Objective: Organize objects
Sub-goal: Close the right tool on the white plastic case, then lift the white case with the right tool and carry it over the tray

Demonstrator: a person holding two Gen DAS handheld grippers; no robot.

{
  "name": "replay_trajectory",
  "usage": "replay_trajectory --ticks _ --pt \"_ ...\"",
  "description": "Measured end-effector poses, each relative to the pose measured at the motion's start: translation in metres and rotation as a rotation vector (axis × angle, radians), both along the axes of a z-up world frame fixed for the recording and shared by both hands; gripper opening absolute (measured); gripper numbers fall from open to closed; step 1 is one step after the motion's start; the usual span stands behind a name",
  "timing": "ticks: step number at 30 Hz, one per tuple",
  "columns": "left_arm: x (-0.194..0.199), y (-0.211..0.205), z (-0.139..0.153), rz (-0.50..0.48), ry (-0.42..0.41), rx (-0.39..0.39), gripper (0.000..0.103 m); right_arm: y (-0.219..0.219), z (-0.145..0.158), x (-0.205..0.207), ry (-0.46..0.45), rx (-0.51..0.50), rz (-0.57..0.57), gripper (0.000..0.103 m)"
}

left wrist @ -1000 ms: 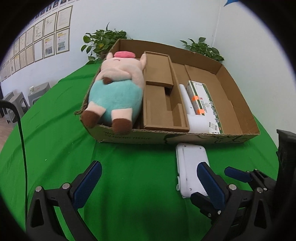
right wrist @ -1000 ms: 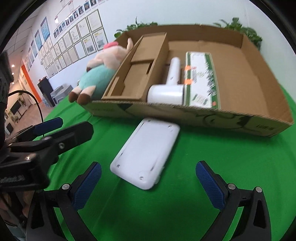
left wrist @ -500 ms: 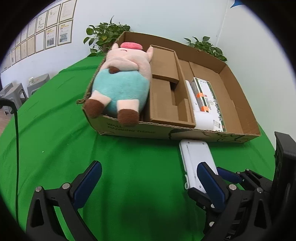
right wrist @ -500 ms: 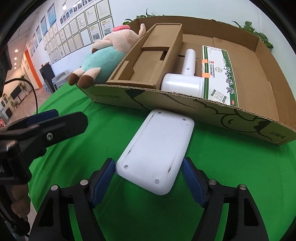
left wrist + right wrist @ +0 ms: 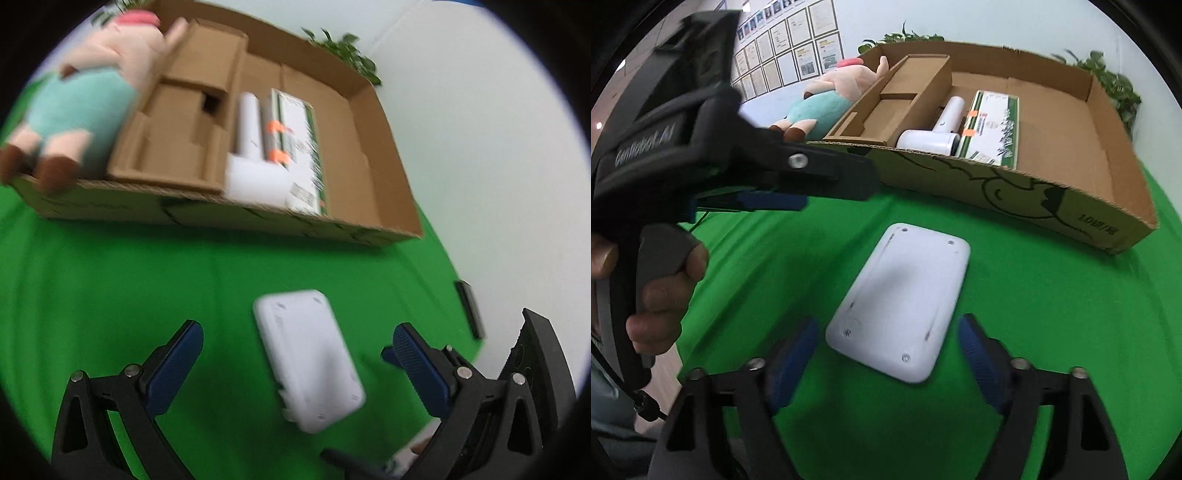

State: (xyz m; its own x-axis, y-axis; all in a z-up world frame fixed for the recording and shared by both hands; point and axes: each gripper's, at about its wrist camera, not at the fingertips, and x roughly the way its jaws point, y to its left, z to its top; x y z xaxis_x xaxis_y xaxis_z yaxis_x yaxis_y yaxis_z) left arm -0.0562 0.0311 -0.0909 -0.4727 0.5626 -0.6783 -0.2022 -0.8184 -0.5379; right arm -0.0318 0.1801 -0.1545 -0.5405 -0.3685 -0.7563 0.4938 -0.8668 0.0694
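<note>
A flat white device (image 5: 901, 302) lies back-up on the green cloth in front of a shallow cardboard box (image 5: 1015, 184). My right gripper (image 5: 886, 354) is open, its blue pads either side of the device's near end with small gaps. In the left wrist view the device (image 5: 308, 354) lies between the pads of my open left gripper (image 5: 295, 358), not touched. The left gripper also shows in the right wrist view (image 5: 768, 199), held by a hand. The box (image 5: 221, 218) holds a plush pig (image 5: 88, 92), a cardboard insert (image 5: 184, 122), a white hair dryer (image 5: 255, 162) and a green-and-white carton (image 5: 299, 147).
The green cloth (image 5: 129, 280) covers the table. Potted plants (image 5: 1115, 85) stand behind the box by the white wall. A dark flat object (image 5: 469, 310) lies at the table's right edge. Framed papers (image 5: 783, 62) hang on the left wall.
The white device is now farther from the box front. My right gripper's pads stand slightly wider around it. My left gripper swung right and now frames the device; its view is motion-blurred.
</note>
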Motion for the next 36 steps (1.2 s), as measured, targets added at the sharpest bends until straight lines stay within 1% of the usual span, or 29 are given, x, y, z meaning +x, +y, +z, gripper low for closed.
replay_trajectory --ticks 1,4,6,7,10,12,13,15,17,18,19,20,21,23,25,26,27,30,36 --pt "-0.002 0.005 -0.005 -0.026 -0.026 0.033 0.102 0.003 0.002 0.002 0.012 -0.003 -0.012 0.103" --pt "-0.008 0.015 -0.018 -0.066 -0.093 0.11 0.101 0.007 0.0 -0.001 -0.006 -0.018 -0.056 0.103" --pt "-0.01 0.019 -0.024 -0.079 -0.111 0.146 0.1 0.007 -0.005 -0.006 -0.029 -0.031 -0.079 0.103" --pt "-0.01 0.02 -0.026 -0.08 -0.115 0.15 0.097 0.007 -0.006 -0.008 -0.038 -0.046 -0.086 0.103" --pt "-0.01 0.02 -0.033 -0.073 -0.143 0.155 0.089 0.005 -0.01 -0.01 -0.05 -0.066 -0.093 0.102" --pt "-0.009 0.02 -0.035 -0.072 -0.144 0.161 0.086 0.003 -0.012 -0.012 -0.057 -0.066 -0.092 0.102" --pt "-0.008 0.02 -0.035 -0.068 -0.144 0.16 0.084 0.002 -0.013 -0.012 -0.056 -0.062 -0.088 0.1" --pt "-0.007 0.019 -0.036 -0.057 -0.148 0.171 0.081 0.002 -0.011 -0.014 -0.049 -0.055 -0.094 0.095" --pt "-0.006 0.018 -0.037 -0.044 -0.153 0.185 0.077 0.002 -0.012 -0.016 -0.055 -0.052 -0.096 0.082" --pt "-0.006 0.018 -0.037 -0.044 -0.156 0.187 0.075 0.0 -0.013 -0.021 -0.065 -0.053 -0.094 0.079" --pt "-0.006 0.019 -0.037 -0.047 -0.158 0.183 0.07 -0.001 -0.015 -0.022 -0.074 -0.058 -0.092 0.074" --pt "-0.008 0.019 -0.037 -0.051 -0.162 0.18 0.067 -0.003 -0.017 -0.022 -0.075 -0.053 -0.089 0.071" --pt "-0.007 0.02 -0.038 -0.051 -0.162 0.174 0.065 -0.004 -0.016 -0.021 -0.063 -0.037 -0.089 0.07" --pt "-0.01 0.015 -0.037 -0.046 -0.162 0.167 0.058 -0.003 -0.016 -0.022 -0.067 -0.043 -0.09 0.07" --pt "-0.008 0.015 -0.039 -0.031 -0.172 0.157 0.045 0.001 -0.015 -0.023 -0.072 -0.059 -0.095 0.07" --pt "-0.007 0.015 -0.039 -0.023 -0.177 0.152 0.04 0.002 -0.014 -0.023 -0.074 -0.065 -0.098 0.07" --pt "-0.006 0.014 -0.04 -0.008 -0.184 0.146 0.032 0.002 -0.016 -0.021 -0.074 -0.07 -0.101 0.069" --pt "0.001 0.013 -0.041 0.008 -0.201 0.147 0.031 0.004 -0.02 -0.016 -0.079 -0.087 -0.097 0.069" --pt "0.019 0.016 -0.038 0.011 -0.204 0.128 0.03 0.007 -0.02 0.005 -0.086 -0.105 -0.076 0.069"
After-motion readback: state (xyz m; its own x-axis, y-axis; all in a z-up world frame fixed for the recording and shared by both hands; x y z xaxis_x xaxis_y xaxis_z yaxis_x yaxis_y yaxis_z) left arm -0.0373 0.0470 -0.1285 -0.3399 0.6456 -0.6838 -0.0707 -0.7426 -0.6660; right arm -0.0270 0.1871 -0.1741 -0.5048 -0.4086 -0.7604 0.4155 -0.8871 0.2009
